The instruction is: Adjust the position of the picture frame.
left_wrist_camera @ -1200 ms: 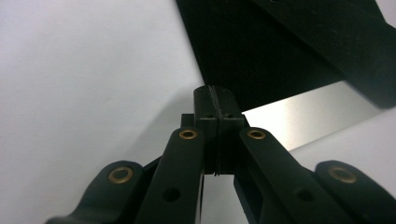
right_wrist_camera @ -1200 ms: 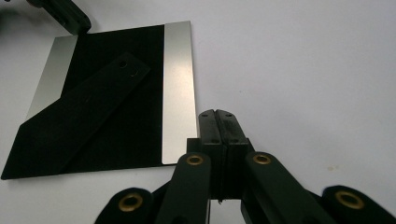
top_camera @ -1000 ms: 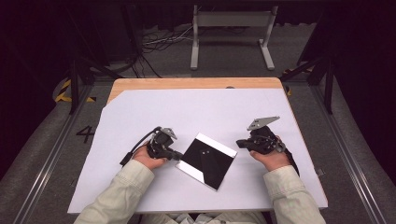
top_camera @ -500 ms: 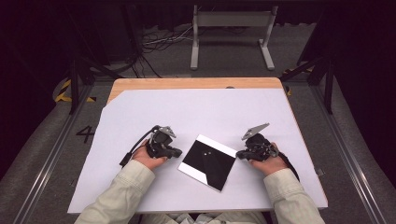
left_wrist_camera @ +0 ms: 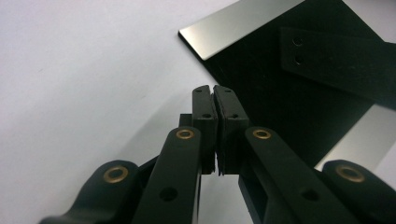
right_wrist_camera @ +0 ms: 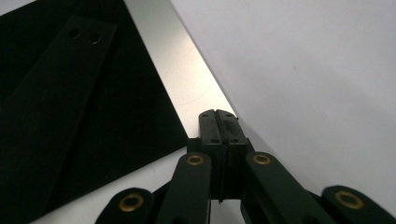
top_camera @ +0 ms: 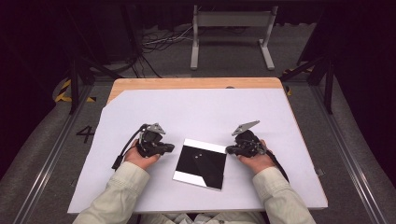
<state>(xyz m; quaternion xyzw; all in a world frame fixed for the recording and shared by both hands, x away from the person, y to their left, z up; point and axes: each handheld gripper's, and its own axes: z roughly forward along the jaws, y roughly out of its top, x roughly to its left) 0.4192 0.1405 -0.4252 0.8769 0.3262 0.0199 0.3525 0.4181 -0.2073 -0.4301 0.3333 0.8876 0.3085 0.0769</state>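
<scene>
Closing in on the glossy black square panel (top_camera: 201,163) from both sides — approach step, nothing gripped yet. Panel lies flat on the white counter (top_camera: 196,112) near the person's edge, between the two hands, silvery strips along two edges. Left gripper (top_camera: 169,148) sits just beside its left edge, fingers (left_wrist_camera: 205,105) pressed together, empty. Right gripper (top_camera: 229,150) is at the right edge, fingers (right_wrist_camera: 208,126) also shut, tip over the silver strip (right_wrist_camera: 187,79) — contact unclear. Next move probably calls for nudging or prying an edge up, since the flat panel offers no pinch.
</scene>
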